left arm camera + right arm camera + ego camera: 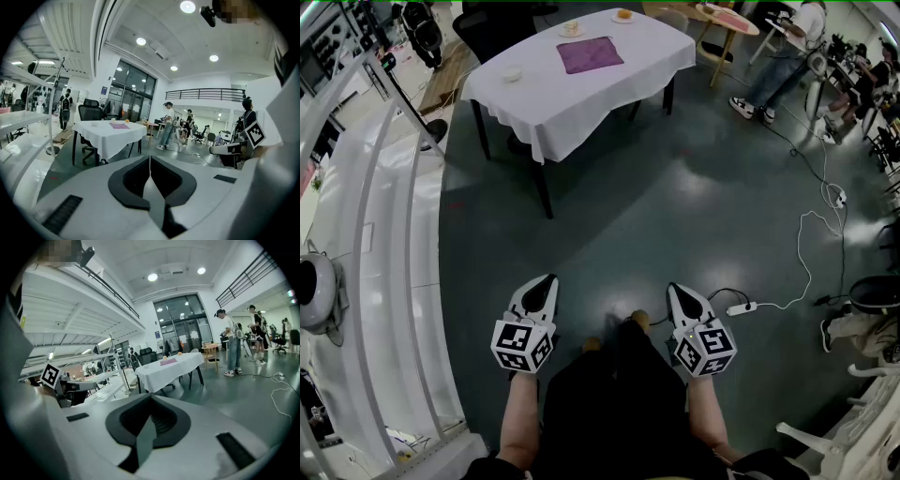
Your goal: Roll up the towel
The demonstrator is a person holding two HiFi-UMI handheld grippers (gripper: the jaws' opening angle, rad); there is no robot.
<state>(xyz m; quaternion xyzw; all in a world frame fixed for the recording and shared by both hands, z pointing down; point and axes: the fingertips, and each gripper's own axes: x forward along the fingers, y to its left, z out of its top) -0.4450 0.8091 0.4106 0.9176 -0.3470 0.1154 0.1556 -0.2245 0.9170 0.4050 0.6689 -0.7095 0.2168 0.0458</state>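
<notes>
On my left, the left hand-held gripper hangs in front of me over the dark floor. Its jaws are pressed together with nothing between them, and its own view shows the same closed seam.

Up ahead and a touch left of centre, well apart from me, is the counter under a white tablecloth. The towel lies flat on it toward the far side. It's a purple square, spread open and not yet rolled. A small white cup sits to its left, and two little dishes sit beyond it.

I judge the towel to be thin, soft and light. It will be limp, so it will sag if I lift it, and it will probably slide on that smooth tablecloth. I'd pinch one edge at its two corners, one hand-held gripper to each corner, and take care not to catch the white cloth underneath. From this far off it is too small for me to tell its weave, or whether it has a hem or a tag.

On my right, the right hand-held gripper is also closed on nothing. A white power strip and its cable lie on the floor just beyond it.

As for writing, I can read none. The cubes on both hand-held grippers carry only black-and-white square markers, and I see no brand or label on the towel or the counter.
</notes>
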